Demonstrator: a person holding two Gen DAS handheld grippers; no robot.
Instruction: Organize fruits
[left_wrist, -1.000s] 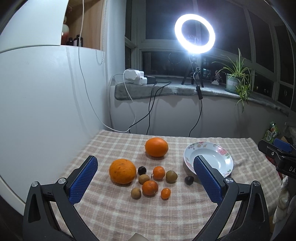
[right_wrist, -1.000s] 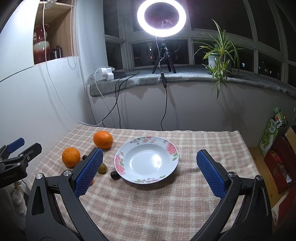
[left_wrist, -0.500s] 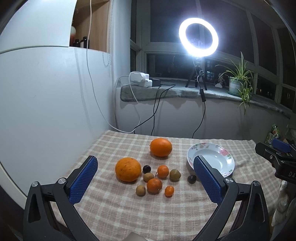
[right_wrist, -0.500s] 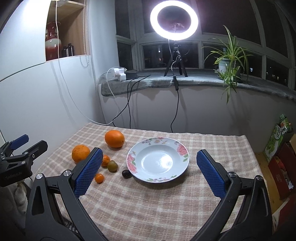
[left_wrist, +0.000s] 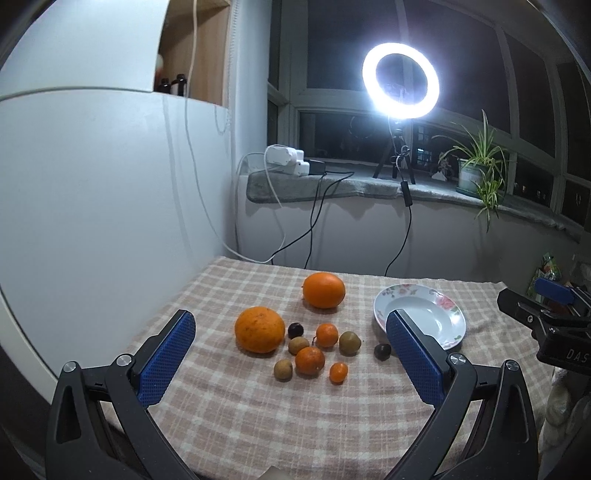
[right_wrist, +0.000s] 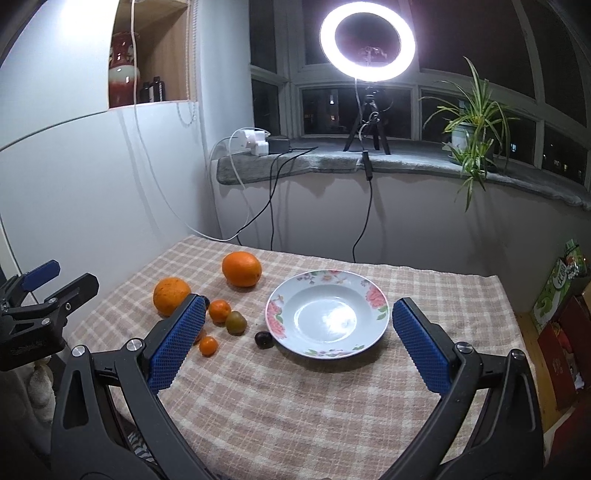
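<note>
A checked cloth (right_wrist: 332, 406) covers the table, carrying loose fruits (left_wrist: 310, 339) beside a flowered plate (right_wrist: 373, 295).

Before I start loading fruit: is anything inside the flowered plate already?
Nothing shows inside the plate: its white well is bare, with only glare from the ring light. In the left wrist view a blue finger pad covers its near left edge. The dark fruit lies just outside the rim.

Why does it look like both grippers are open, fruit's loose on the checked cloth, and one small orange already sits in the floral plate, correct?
Not quite: the floral plate holds nothing, as the right wrist view shows. The small oranges lie on the checked cloth with the other fruit. Left gripper and right gripper are both open.
</note>
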